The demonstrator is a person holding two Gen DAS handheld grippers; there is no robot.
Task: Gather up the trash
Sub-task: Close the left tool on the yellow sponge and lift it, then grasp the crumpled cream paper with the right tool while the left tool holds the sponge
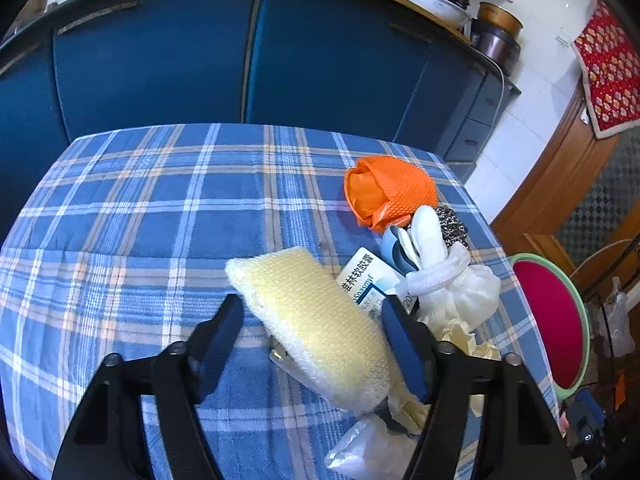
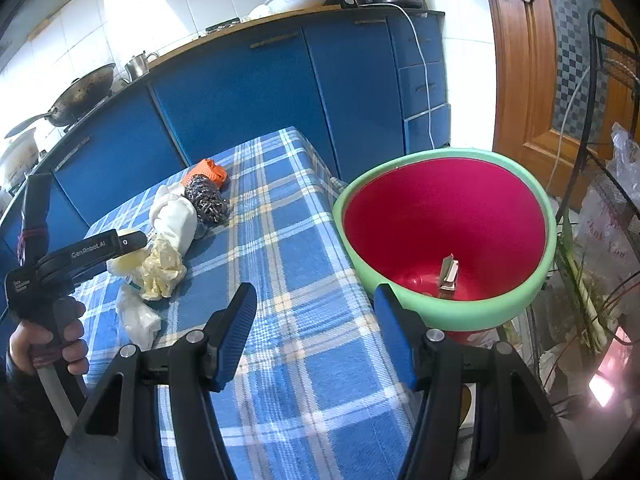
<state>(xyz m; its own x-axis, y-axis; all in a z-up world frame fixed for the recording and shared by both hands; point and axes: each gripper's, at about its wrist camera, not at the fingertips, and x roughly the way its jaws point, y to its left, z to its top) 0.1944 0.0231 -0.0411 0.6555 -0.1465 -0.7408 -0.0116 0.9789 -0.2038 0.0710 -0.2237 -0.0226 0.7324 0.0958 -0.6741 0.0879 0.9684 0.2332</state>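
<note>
surface [image 1: 132,216] w/ blue plaid cloth, soft woven look, fills the lower half of both views; glossy blue cabinet doors [image 1: 160,64] behind it, white wall tiles and a wood door [image 2: 532,92] at right. wok [image 2: 80,96] on the stove, upper left of the right wrist view.

trash sits in a loose heap center-right in the left view: pale yellow sponge [image 1: 320,328], oblong, mesh-textured; a small white medicine box [image 1: 366,276] just behind it; white rolled cloth [image 1: 436,256]; crumpled orange net bag [image 1: 390,192]; dark metal scourer [image 1: 452,224]; clear plastic scrap [image 1: 368,448] at the bottom.

left gripper [image 1: 316,316] fingers stand apart either side of the sponge; right pad looks against it, left pad clear, so no firm hold. right gripper [image 2: 316,320] fingers apart, nothing between, over the cloth edge.

round basin [image 2: 520,308], green rim, smooth red inside, right of the surface; small card piece [image 2: 448,274] in its bottom.
</note>
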